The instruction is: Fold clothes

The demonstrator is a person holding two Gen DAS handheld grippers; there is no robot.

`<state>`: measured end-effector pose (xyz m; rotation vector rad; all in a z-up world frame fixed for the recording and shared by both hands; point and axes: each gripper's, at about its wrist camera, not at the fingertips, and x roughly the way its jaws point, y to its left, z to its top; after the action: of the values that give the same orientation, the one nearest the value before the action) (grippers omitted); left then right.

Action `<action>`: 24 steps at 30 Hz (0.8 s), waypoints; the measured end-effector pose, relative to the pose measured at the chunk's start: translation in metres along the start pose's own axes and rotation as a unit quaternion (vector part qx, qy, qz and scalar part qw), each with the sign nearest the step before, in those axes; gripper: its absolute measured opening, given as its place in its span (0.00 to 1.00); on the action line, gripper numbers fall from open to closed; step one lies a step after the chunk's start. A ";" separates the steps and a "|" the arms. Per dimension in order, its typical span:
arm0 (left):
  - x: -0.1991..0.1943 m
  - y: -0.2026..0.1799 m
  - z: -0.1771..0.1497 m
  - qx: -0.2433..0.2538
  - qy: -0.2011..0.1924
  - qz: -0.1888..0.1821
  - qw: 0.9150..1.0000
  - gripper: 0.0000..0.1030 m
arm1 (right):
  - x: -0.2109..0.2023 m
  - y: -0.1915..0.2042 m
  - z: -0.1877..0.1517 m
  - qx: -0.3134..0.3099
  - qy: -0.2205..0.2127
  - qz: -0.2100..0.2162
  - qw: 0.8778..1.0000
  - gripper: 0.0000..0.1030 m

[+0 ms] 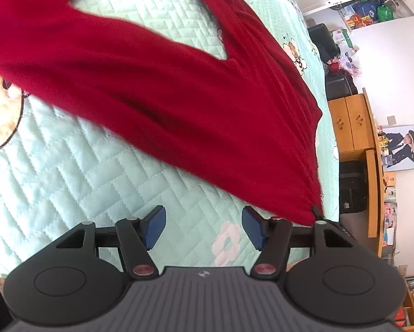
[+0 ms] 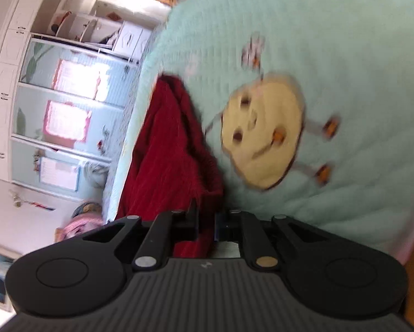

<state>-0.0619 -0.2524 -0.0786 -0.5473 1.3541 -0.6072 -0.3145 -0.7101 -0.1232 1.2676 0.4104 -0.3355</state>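
Two views, and the left wrist camera comes first. Your left gripper (image 1: pixel 204 228) sits at 6 o'clock with its jaws spread wide; the blue ribbed pads (image 1: pixel 154 228) have nothing between them, only the quilt below. Ahead of it the red sweater (image 1: pixel 179 96) stretches as a broad band from 10 o'clock down to 4 o'clock, lifted off the mint-green quilted bedspread (image 1: pixel 68 171) at its lower end. It is a deep crimson knit with fine ribbing, and it narrows into tight gathered pleats toward a pinched corner at about 4 o'clock, just beside your gripper's right-hand finger. A sleeve (image 1: pixel 234 8) runs up toward 12 o'clock and lies on the quilt, leaving a triangular gap of bedspread between it and the body. A pink flower print (image 1: pixel 227 242) shows on the quilt between the pads. A wooden cabinet (image 1: pixel 350 121) stands at 3 o'clock past the bed's edge.

From the right wrist camera, which is blurred, your right gripper (image 2: pixel 207 228) is at 6 o'clock with its jaws drawn close and clamped on a fold of the red sweater (image 2: pixel 168 149). The cloth rises from the jaws toward 11 o'clock as a bunched, ribbed ridge. A yellow cartoon face (image 2: pixel 262 135) on the bedspread (image 2: pixel 331 41) sits at 2 o'clock. Cupboards with glazed doors (image 2: pixel 66 116) fill 9 o'clock.
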 end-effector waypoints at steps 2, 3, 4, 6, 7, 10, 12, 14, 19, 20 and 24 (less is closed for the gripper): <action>0.000 -0.001 0.000 0.002 0.001 0.004 1.000 0.63 | 0.000 -0.003 0.008 -0.015 0.009 -0.018 1.000 0.10; 0.000 -0.002 0.000 0.003 0.002 0.006 1.000 0.63 | 0.001 -0.004 0.012 -0.023 0.015 -0.028 0.999 0.10; 0.001 -0.003 0.000 0.005 0.003 0.008 1.000 0.63 | 0.005 -0.006 0.015 -0.030 0.022 -0.033 0.999 0.10; 0.001 -0.004 0.000 0.007 0.004 0.011 1.000 0.63 | 0.008 -0.007 0.016 -0.031 0.022 -0.033 0.999 0.10; 0.001 -0.005 0.000 0.009 0.004 0.010 1.000 0.63 | 0.009 -0.007 0.015 -0.029 0.020 -0.031 0.999 0.10; -0.001 -0.007 0.001 0.014 0.002 -0.003 1.000 0.63 | 0.006 -0.014 0.011 -0.023 0.020 -0.019 0.999 0.10; -0.003 -0.008 0.001 0.018 0.001 -0.011 1.000 0.63 | 0.000 -0.014 0.011 -0.017 0.017 -0.016 1.000 0.13; -0.004 -0.009 0.001 0.022 0.000 -0.019 1.000 0.63 | -0.011 -0.011 0.011 -0.025 0.003 -0.029 0.999 0.17; -0.007 -0.012 0.002 0.032 -0.002 -0.040 0.999 0.63 | -0.018 0.046 0.008 -0.163 -0.052 -0.057 0.984 0.25; -0.008 -0.012 0.003 0.034 -0.003 -0.044 0.998 0.63 | -0.013 0.058 0.009 -0.191 -0.053 -0.050 0.979 0.25; -0.009 -0.012 0.005 0.040 -0.004 -0.058 0.997 0.63 | 0.028 0.092 0.013 -0.231 -0.001 0.010 0.973 0.25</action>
<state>-0.0593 -0.2550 -0.0628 -0.5668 1.2914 -0.7502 -0.2465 -0.6984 -0.0555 0.8156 0.4422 -0.2075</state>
